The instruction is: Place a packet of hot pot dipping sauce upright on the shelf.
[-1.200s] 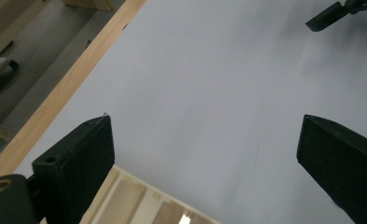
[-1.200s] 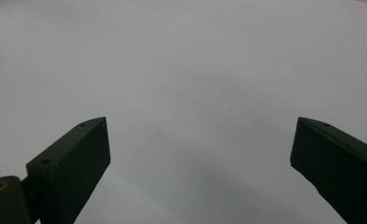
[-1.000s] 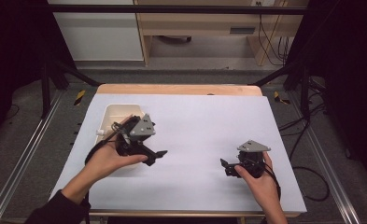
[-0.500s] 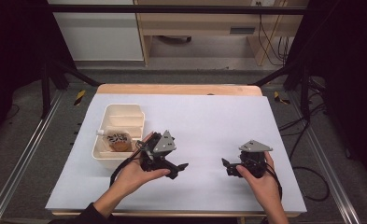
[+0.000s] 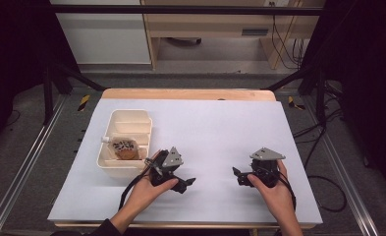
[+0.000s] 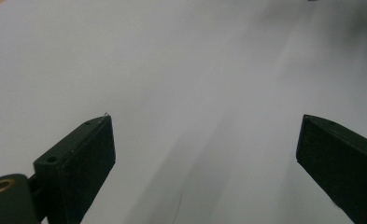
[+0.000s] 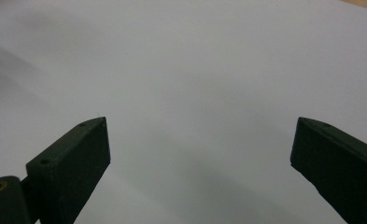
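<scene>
High view first, starting at the bottom of the frame, close to me. My left hand [image 5: 149,189] comes up from the bottom, a bit left of the middle. It holds my left gripper [image 5: 188,183], which points to the right, low over the white table [image 5: 215,128]. My right hand [image 5: 274,189] comes up at the lower right. It holds my right gripper [image 5: 237,176], which points to the left. The two grippers face each other and are well apart, with bare white table between them.

Left gripper view: my two black fingers [image 6: 85,154] stand far apart, one at the lower left of the frame and one at the lower right. They are wide open and hold nothing. Between them I see plain white table.

Right gripper view: it looks the same. My black fingers [image 7: 76,158] are spread wide at the two bottom corners and hold nothing.

Going back to the high view and looking farther up, just left of my left hand sits a cream tray [image 5: 113,123] with a few parts inside it. In its near part lies a round brown snack [image 5: 124,149] with dark and white bits on top. A small white thing [image 5: 104,139] sticks out at the tray's left edge. I cannot tell what it is.

At the top edge of the table runs a wooden strip [image 5: 188,93]. Past it is grey floor [image 5: 38,147] and a wooden shelf [image 5: 205,24] at the top of the frame.
</scene>
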The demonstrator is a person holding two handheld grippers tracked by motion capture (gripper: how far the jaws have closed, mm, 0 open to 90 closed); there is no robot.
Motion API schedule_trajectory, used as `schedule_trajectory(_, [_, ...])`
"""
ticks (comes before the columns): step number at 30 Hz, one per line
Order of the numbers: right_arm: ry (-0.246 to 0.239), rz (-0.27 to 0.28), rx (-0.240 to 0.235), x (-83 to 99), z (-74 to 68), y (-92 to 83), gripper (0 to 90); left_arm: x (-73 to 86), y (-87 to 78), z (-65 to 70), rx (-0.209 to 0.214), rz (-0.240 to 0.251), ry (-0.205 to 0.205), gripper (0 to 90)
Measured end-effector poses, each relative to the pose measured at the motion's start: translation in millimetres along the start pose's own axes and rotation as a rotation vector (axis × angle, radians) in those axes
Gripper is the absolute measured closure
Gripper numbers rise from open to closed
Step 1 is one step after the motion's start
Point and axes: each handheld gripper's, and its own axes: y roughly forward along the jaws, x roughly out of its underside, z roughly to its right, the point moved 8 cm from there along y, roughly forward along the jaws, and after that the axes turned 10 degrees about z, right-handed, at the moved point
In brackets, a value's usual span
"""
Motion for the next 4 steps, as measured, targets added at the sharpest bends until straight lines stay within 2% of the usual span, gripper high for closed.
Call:
schedule_trajectory(3, [-0.010,-0.002,-0.002,0.4,-0.2,0.6,5.3,5.4,-0.8,1.9,-0.009,-0.004,0.007,4.6])
schedule_trajectory(4, [-0.007,-0.002,-0.003,0.4,-0.9,0.8,5.3,6.3,-1.4,1.1,-0.014,-0.015,0.027,4.6])
